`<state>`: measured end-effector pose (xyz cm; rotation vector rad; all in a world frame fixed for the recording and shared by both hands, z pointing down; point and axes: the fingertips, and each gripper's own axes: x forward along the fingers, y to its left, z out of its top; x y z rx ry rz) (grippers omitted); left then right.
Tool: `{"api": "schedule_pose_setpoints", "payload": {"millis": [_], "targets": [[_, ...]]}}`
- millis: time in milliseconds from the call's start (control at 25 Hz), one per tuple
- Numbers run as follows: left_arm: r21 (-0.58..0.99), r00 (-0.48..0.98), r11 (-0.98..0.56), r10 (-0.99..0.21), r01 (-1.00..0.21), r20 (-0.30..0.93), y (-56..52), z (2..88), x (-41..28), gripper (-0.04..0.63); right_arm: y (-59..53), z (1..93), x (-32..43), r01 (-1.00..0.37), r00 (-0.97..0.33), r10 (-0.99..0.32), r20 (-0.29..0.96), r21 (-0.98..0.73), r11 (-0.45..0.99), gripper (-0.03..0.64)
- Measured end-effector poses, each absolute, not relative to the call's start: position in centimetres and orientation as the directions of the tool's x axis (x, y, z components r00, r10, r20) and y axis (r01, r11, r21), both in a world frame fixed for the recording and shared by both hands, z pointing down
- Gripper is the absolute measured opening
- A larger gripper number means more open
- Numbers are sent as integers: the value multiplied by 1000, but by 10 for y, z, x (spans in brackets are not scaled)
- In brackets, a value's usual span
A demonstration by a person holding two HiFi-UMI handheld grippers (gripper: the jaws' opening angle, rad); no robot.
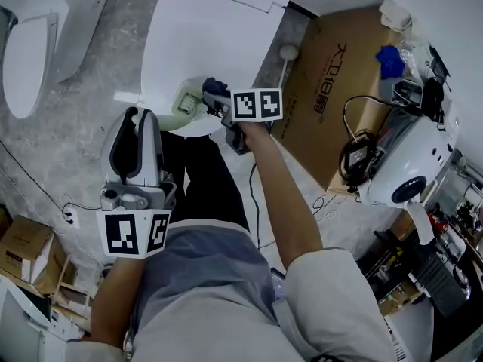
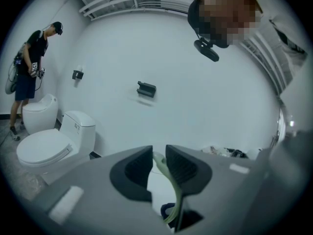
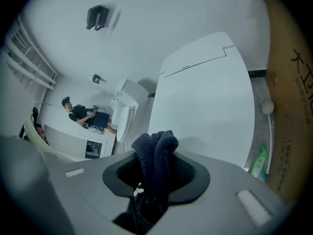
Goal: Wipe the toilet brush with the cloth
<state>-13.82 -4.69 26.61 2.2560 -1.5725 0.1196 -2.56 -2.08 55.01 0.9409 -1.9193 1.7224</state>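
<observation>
My left gripper [image 1: 146, 119], at the lower left of the head view, is clenched on the pale green toilet brush [image 2: 173, 182]. Its thin, curved handle runs up between my two dark pads. My right gripper [image 3: 155, 168], near mid-frame in the head view, grasps a dark blue cloth [image 3: 154, 148] that bunches up above the jaws. Cloth and brush sit just beside each other at the lower edge of the white toilet lid [image 1: 219, 29], upper centre.

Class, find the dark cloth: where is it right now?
The cloth is clamped in the right gripper, near the head view's middle, over the near edge of the white toilet lid and just right of the toilet brush.
</observation>
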Motion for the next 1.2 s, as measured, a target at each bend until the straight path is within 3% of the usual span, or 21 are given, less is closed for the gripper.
{"api": "schedule_pose_setpoints", "payload": {"millis": [1200], "targets": [[268, 369, -296, -885, -917, 284, -49, 266, -138, 0, -47, 540, -67, -647, -763, -111, 637, -749, 146, 120]]}}
